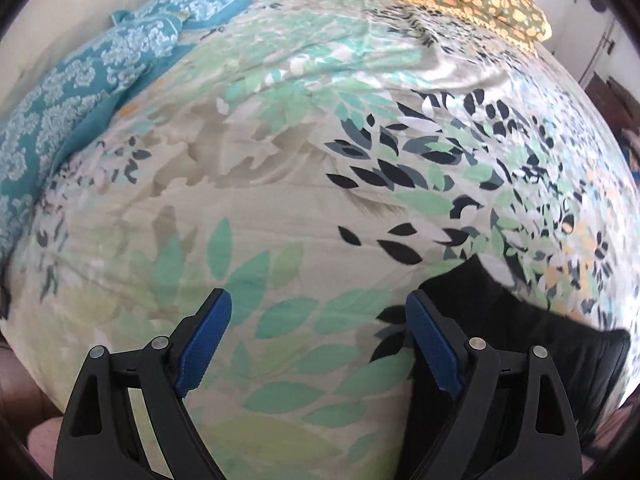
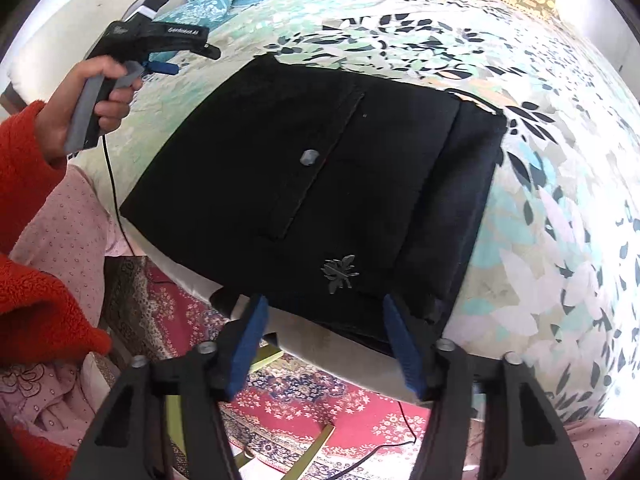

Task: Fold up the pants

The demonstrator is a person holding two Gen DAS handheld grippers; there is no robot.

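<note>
Black pants (image 2: 320, 200) lie folded into a flat rectangle at the near edge of a leaf-print bedspread (image 2: 560, 240), a back pocket and small metal emblem (image 2: 340, 274) facing up. The right gripper (image 2: 324, 344) hovers just over the fold's near edge, fingers spread and empty. The left gripper (image 2: 160, 66) (gripped by a hand (image 2: 96, 96) in a red fleece sleeve (image 2: 24, 168)) is raised beside the pants, fingers released.
</note>
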